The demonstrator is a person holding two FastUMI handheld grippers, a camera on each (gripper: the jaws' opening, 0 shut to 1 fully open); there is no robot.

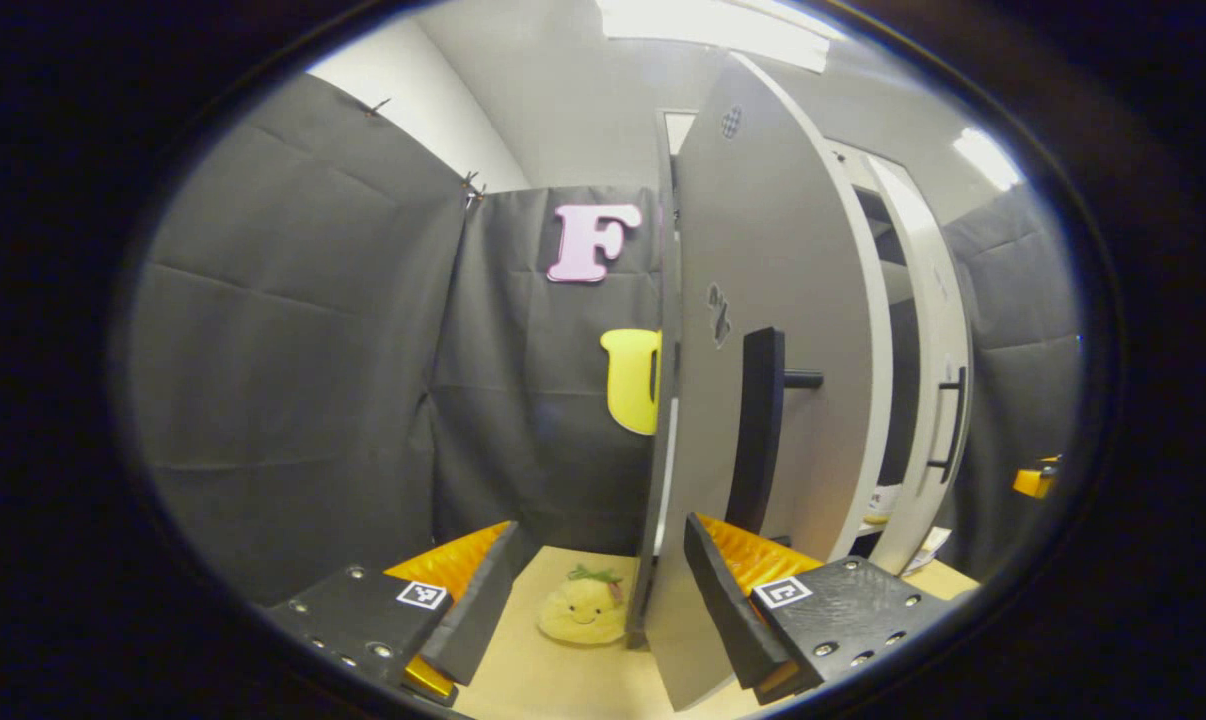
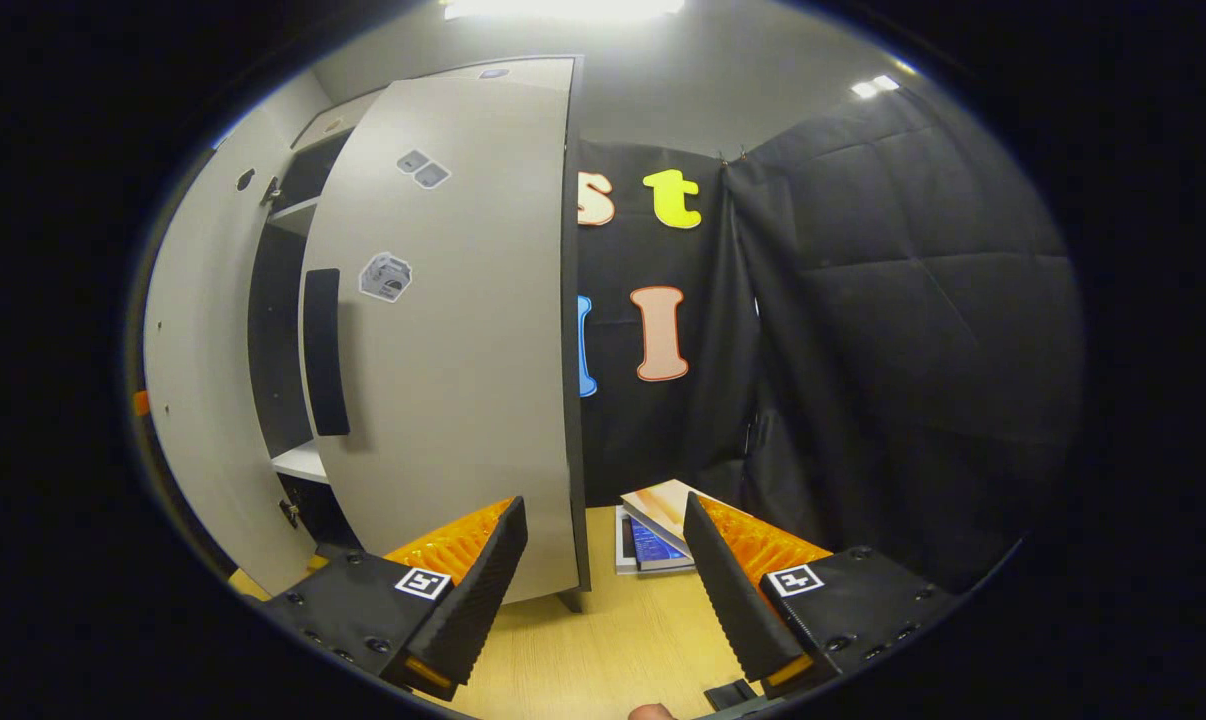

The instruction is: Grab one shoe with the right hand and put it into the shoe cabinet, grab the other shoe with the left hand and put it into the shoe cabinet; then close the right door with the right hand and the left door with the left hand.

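Hand-held gripper point(image 1: 593, 590) jaws spread beside one door point(image 1: 763, 400) with one handle point(image 1: 758, 430).

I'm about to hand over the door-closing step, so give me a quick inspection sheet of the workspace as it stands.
Surface: light wooden floor, bare between the fingers of both grippers.
Job's things: left door open, its edge between the left gripper's fingers, black handle facing out; right door open, in front of the right gripper; cabinet shelves visible behind it; shoes not made out.
Clutter: yellow smiling plush toy on the floor by the left door; stack of books by the right door.
Grippers: left gripper open; right gripper open, holding nothing.
Cables: nothing seen.
Surroundings: black cloth wall, ceiling lights.
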